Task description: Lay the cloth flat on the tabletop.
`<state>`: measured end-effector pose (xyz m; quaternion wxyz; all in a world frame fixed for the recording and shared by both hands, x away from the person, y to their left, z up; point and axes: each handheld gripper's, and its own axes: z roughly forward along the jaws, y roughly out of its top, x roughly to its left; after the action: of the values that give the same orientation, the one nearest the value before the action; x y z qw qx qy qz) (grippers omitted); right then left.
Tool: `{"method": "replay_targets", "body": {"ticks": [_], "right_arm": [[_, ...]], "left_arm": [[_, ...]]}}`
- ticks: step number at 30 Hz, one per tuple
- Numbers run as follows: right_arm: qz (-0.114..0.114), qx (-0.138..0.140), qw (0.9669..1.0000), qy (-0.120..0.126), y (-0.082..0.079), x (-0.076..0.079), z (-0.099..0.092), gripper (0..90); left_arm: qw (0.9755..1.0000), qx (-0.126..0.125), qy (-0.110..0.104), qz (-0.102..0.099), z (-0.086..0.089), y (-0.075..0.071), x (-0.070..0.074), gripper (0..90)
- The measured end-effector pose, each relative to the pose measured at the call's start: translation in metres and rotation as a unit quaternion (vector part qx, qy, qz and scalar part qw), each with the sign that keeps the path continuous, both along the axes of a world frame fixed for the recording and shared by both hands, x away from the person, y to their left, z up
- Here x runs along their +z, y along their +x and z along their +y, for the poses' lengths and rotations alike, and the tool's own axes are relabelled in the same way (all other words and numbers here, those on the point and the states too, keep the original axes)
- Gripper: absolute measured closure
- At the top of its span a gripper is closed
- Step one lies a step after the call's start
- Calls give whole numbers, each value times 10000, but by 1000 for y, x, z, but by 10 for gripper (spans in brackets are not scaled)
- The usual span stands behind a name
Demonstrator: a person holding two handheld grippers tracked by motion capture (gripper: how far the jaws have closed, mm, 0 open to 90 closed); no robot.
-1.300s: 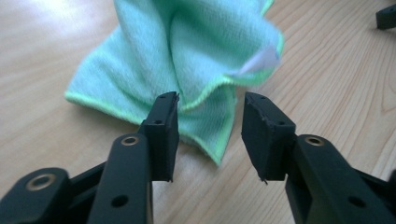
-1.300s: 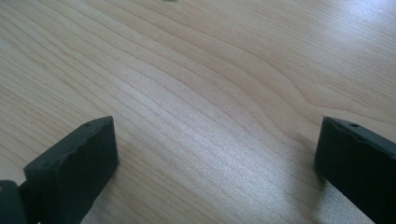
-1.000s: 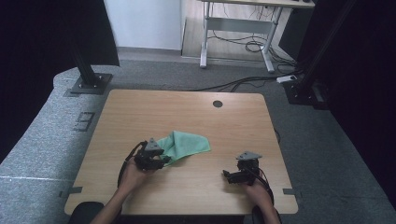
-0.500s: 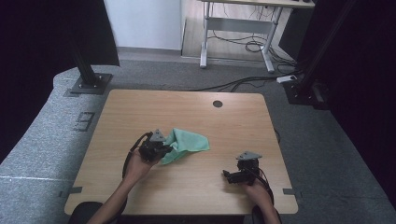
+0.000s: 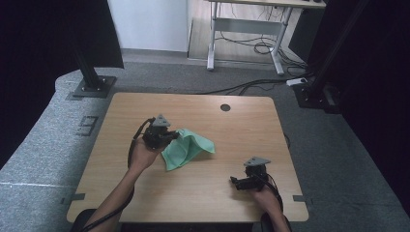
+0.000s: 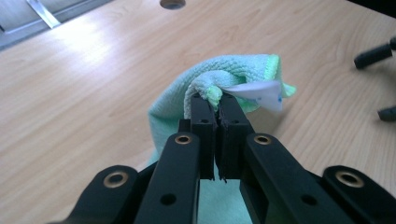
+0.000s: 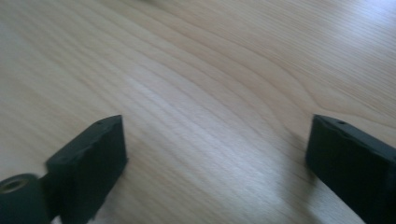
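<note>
A person is sitting at a pale wooden table [image 5: 145, 203], working a black two-jaw gripper in each hand. Compared with a second ago, the left gripper [image 6: 213, 100] is now clamped on a bunched corner of a green cloth [image 6: 224, 70] and is lifting it: earlier the cloth was lying spread and flat beside that hand, and now its near edge is rising off the wood while the rest is trailing down and resting on the table near its middle. In the high view, the left gripper [image 5: 170, 137] is sitting higher and further forward than before. This suggests the pick-up is done and the cloth is ready to be carried, shaken out or folded.

The right gripper [image 7: 215, 154] is resting low over bare wood near the table's right front corner, its jaws standing wide with nothing between them; they have just been closing slightly.

The cloth is soft, waffle-textured microfibre, mint green with a brighter stitched hem, and a small white label [image 6: 259, 92] is sticking out beside the jaws. The table is smooth, with visible grain and a round cable hole [image 5: 225, 107].
</note>
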<state>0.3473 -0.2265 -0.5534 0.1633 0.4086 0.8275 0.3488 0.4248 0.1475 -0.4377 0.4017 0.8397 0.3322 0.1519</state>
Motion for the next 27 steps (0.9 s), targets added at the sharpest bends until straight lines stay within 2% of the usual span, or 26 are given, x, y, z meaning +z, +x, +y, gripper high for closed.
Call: {"method": "replay_targets", "body": {"ticks": [3,7,14,20,27], "right_arm": [[71,98,9999,70,1,3,3,131],[175,309,9992,195,4,6,11,147],[120,569,9977,350,9,16,33,428],[265,711,9958,521,20,22,56,651],[198,881,9939,638,39,30,92,758]], "left_arm": [[10000,52,14,-11,2,5,3,868],[9999,167,22,16,7,12,1,867],[9993,334,84,129,15,25,-9,867],[9989,370,179,211,15,33,-18,866],[9988,346,238,248,14,37,-23,866]]}}
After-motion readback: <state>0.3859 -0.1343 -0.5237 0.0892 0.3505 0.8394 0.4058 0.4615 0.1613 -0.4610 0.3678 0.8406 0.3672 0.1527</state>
